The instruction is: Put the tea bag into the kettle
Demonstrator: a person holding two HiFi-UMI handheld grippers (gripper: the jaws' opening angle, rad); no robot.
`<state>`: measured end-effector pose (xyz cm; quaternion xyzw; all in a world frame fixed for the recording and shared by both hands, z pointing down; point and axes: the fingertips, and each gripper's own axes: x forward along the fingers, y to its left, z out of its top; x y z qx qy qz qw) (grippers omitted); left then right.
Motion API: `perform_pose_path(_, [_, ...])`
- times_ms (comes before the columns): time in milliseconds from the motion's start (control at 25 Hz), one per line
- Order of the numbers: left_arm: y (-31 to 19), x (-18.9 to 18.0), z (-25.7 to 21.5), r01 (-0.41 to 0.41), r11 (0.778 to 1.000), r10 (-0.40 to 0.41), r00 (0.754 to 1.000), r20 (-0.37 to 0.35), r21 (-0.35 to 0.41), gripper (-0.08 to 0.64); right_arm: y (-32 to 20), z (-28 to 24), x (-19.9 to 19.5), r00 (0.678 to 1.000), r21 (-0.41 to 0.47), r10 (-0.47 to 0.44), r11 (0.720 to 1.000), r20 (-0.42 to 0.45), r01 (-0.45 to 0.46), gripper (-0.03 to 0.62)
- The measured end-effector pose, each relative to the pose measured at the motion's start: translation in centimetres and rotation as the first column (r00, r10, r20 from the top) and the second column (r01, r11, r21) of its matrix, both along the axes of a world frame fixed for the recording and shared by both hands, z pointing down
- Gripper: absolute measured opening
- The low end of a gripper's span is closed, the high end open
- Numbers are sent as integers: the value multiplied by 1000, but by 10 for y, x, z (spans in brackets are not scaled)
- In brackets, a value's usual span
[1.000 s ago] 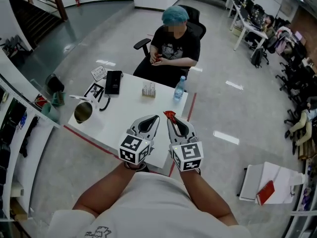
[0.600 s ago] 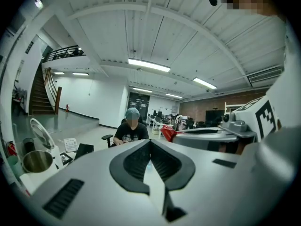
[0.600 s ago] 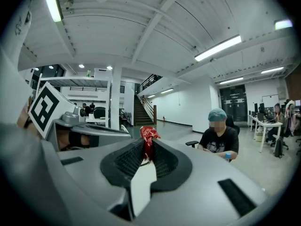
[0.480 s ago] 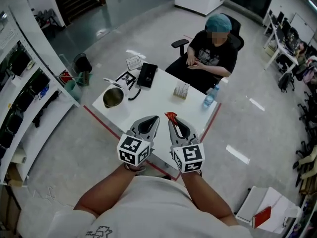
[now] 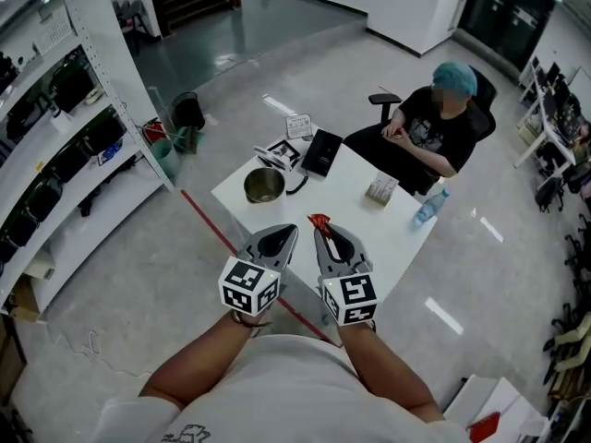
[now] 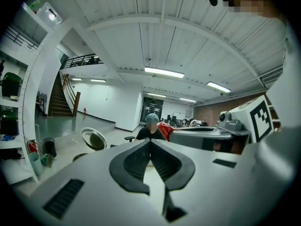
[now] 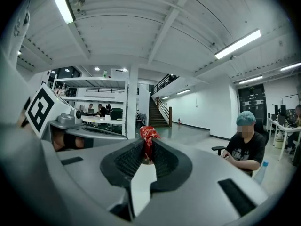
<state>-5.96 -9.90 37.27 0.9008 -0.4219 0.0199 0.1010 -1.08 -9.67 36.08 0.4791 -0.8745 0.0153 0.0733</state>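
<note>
Both bare forearms reached forward from the torso, left arm and right arm angled inward so the two grippers sat just beside each other, pointing ahead and nearly level. The left gripper had its jaws together with nothing between them, as its own view showed. The right gripper had its jaws pressed on a red tea bag, which stuck out above the tips. Each marker cube faced up near the wrist.

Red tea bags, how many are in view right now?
1. The crumpled red tea bag is pinched between the jaws of the right gripper. More could sit unseen among the small things on the white table.
</note>
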Motion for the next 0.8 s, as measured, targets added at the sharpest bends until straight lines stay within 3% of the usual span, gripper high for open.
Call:
perform_pose_path(560, [11, -160, -12, -58, 997, 59, 998, -27, 45, 9, 17, 10, -145, 993, -25, 110, 994, 40, -109, 52])
perform_pose_path(800, [11, -198, -7, -81, 996, 82, 996, -45, 28, 9, 13, 10, -179, 989, -30, 141, 990, 34, -140, 52])
